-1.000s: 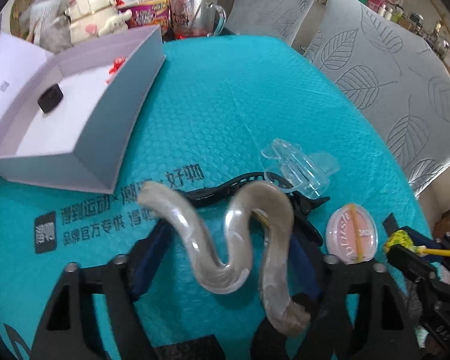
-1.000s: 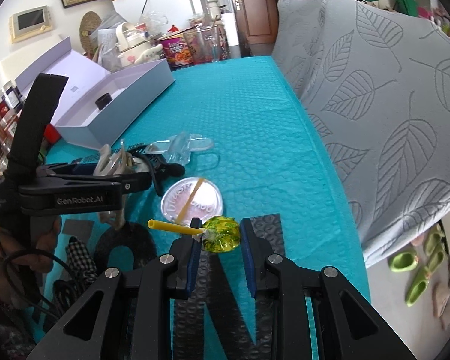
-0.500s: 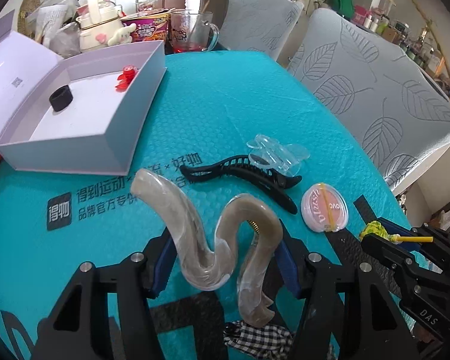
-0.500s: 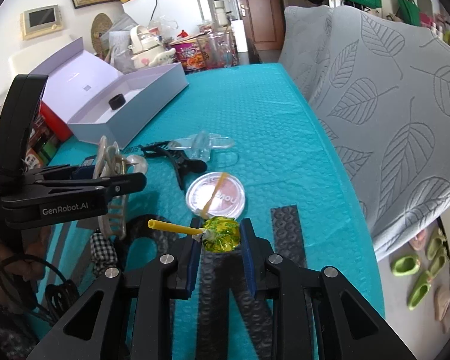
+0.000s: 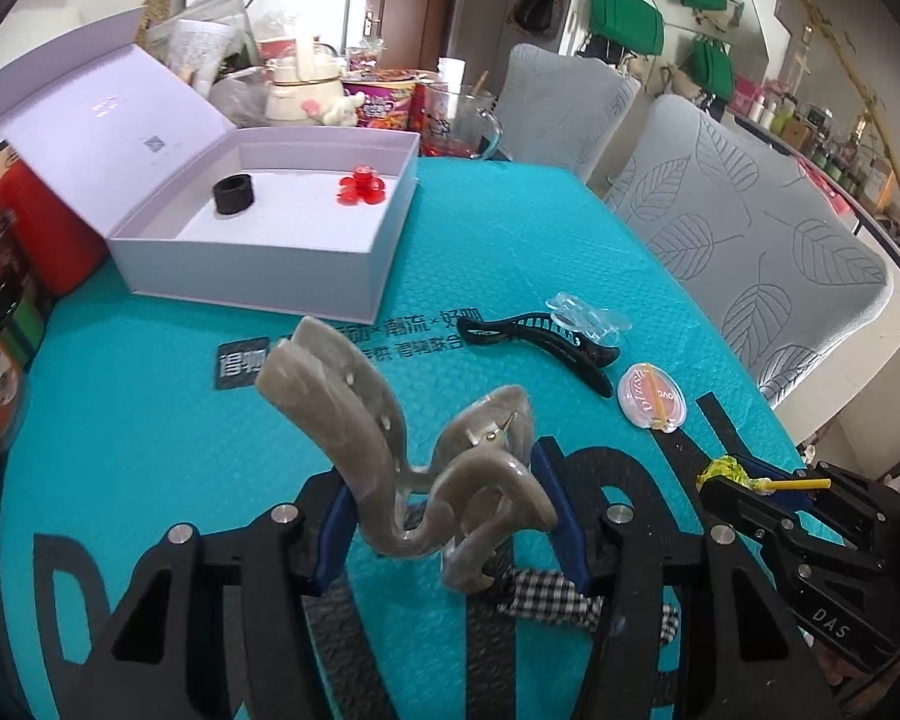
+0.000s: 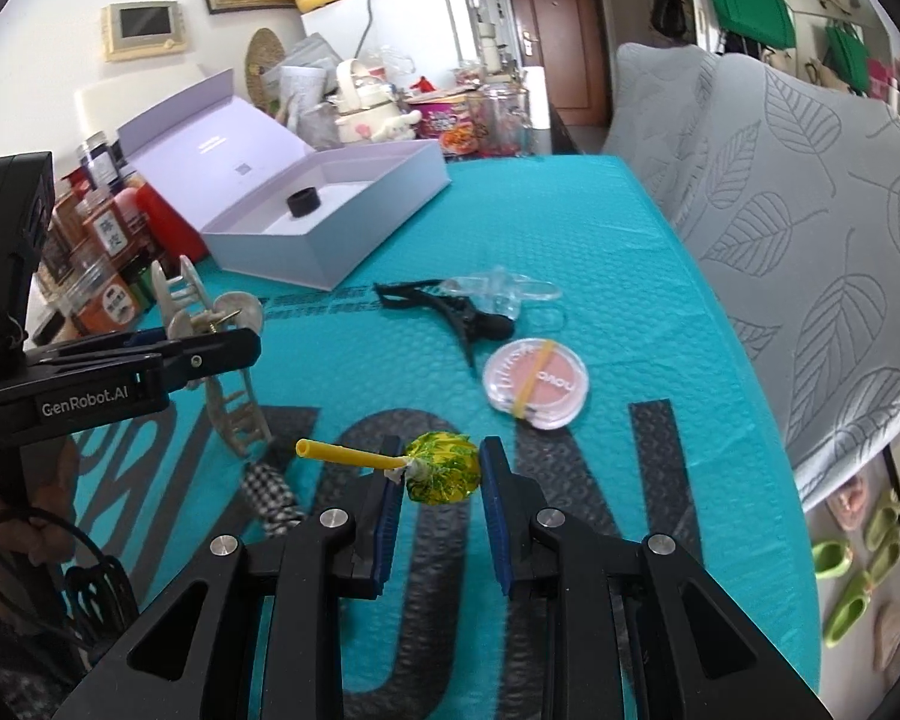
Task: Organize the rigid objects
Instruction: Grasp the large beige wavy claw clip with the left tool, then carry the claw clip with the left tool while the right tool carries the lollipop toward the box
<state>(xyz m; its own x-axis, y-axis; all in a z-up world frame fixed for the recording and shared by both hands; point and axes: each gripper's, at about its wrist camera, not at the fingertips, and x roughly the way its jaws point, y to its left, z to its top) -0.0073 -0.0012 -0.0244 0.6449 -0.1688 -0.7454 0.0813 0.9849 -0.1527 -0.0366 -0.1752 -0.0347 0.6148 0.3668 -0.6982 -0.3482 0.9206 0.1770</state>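
Above the teal mat (image 5: 510, 252), the left gripper (image 5: 450, 516) is closing, its blue pads pressing a wavy grey hair claw (image 5: 402, 450); the right gripper (image 6: 438, 486) is clamped on a yellow lollipop (image 6: 444, 468). The open lilac box (image 5: 384, 252) sits well beyond.

Three hair clips: one wavy grey-beige marbled plastic claw clip (image 5: 426, 468), one long black plastic clip (image 5: 540, 345), one clear plastic clip (image 5: 582, 315). One yellow-green wrapped lollipop on a yellow stick (image 6: 441, 468). One round pink blush compact with clear lid (image 6: 537, 384). One black-and-white checked fabric piece (image 5: 546, 597). One open lavender cardboard box (image 5: 258, 264), containing one black ring (image 5: 234, 195) and one red flower-shaped piece (image 5: 361, 187). Two grey leaf-patterned chairs (image 5: 750, 228).
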